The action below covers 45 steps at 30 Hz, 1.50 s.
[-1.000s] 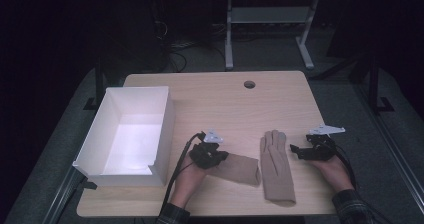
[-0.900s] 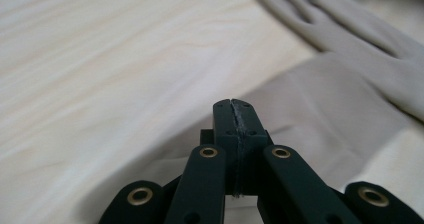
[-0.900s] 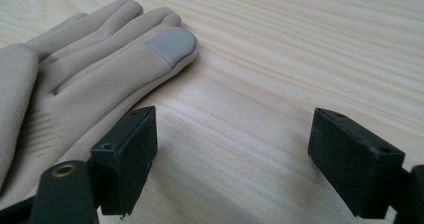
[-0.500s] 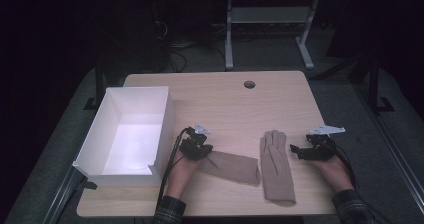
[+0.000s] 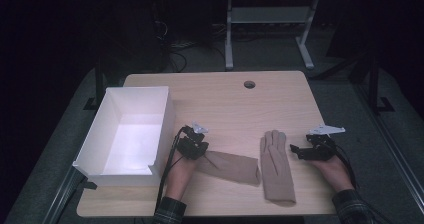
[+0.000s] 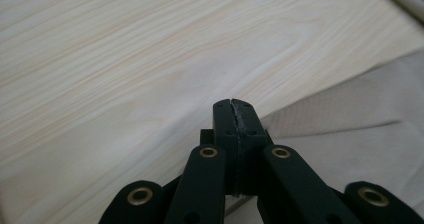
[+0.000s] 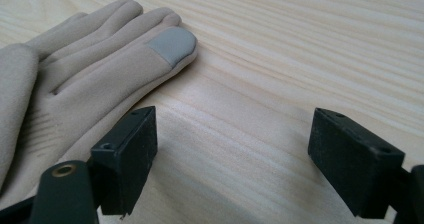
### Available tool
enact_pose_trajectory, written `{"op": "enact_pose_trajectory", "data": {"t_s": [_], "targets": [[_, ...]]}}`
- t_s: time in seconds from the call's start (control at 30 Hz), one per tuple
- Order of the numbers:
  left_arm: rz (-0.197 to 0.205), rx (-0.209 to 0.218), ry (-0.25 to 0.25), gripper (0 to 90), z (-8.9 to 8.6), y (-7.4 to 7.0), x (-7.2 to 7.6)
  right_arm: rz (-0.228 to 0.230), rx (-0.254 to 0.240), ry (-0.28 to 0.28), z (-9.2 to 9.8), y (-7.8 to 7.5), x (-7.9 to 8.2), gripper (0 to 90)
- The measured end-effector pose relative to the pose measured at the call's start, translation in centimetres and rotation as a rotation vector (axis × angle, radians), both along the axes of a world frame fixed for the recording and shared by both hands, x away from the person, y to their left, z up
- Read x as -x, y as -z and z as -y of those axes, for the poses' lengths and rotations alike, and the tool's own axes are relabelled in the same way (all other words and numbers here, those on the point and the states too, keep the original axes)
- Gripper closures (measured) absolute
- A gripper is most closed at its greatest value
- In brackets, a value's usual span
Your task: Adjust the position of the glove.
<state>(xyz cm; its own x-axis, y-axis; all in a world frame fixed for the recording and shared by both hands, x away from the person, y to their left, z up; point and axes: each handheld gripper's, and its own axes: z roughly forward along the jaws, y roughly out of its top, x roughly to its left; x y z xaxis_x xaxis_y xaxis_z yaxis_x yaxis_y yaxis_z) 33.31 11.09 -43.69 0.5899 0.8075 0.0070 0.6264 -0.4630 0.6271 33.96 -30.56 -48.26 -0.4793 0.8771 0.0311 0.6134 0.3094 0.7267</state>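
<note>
- The wooden bench (image 5: 220, 104) was seen from above, its pale grain also running under both claws in the gripper views.
- A white open box (image 5: 127, 134) was set on the bench's left part, well apart from the right claw and just beside the left hand (image 5: 180, 171).
- Two beige gloves were laid on the front half of the bench, between the two hands.
- The flat glove (image 5: 276, 166) was laid lengthwise with its fingers pointed away from the person, a grey patch (image 7: 172, 45) being seen on one fingertip in the right gripper view.
- The second glove (image 5: 229, 167) was laid crosswise, its far end near the flat glove and its near end at the left claw.
- The left claw (image 5: 196, 145) was held at the left end of the second glove; in the left gripper view its jaws were pressed fully together, with the beige fabric (image 6: 350, 119) spread just beside and behind them on the right. Whether an edge of cloth was pinched between the pads could not be told.
- The right claw (image 7: 232, 159) was rested low on the bench just to the right of the flat glove, its jaws spread wide with only bare wood between them; the glove lay just beside the left jaw, and nothing was gripped.
</note>
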Motion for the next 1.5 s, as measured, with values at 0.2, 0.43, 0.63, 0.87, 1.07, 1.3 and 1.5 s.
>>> {"op": "enact_pose_trajectory", "data": {"t_s": [0.2, 0.43, 0.63, 0.87, 1.07, 1.3, 1.5], "targets": [[-0.016, -0.039, -0.030, 89.8, -0.2, 0.9, 0.4, 0.000, 0.000, 0.000, 0.0, 0.0, 0.0, 19.4], [-0.023, -0.015, -0.039, 89.8, -0.3, 1.7, -0.4, 0.000, 0.000, 0.000, 0.0, 0.0, 0.0, 19.3], [-0.009, -0.006, -0.030, 89.8, 0.4, 1.8, -1.8, 0.000, 0.000, 0.000, 0.0, 0.0, 0.0, 19.4], [0.010, -0.003, 0.022, 89.8, 1.9, 2.0, -4.6, 0.000, 0.000, 0.000, 0.0, 0.0, 0.0, 19.4], [0.014, 0.027, 0.076, 89.8, 3.4, 2.2, -7.3, 0.000, -0.001, 0.000, 0.0, 0.0, 0.0, 19.4], [0.012, 0.061, 0.150, 89.8, 5.6, 2.4, -9.4, 0.000, -0.001, 0.000, 0.0, 0.0, 0.0, 19.4], [0.013, 0.094, 0.202, 89.8, 7.5, 2.6, -10.0, 0.000, -0.001, -0.001, 0.0, 0.0, 0.0, 19.4]]}}
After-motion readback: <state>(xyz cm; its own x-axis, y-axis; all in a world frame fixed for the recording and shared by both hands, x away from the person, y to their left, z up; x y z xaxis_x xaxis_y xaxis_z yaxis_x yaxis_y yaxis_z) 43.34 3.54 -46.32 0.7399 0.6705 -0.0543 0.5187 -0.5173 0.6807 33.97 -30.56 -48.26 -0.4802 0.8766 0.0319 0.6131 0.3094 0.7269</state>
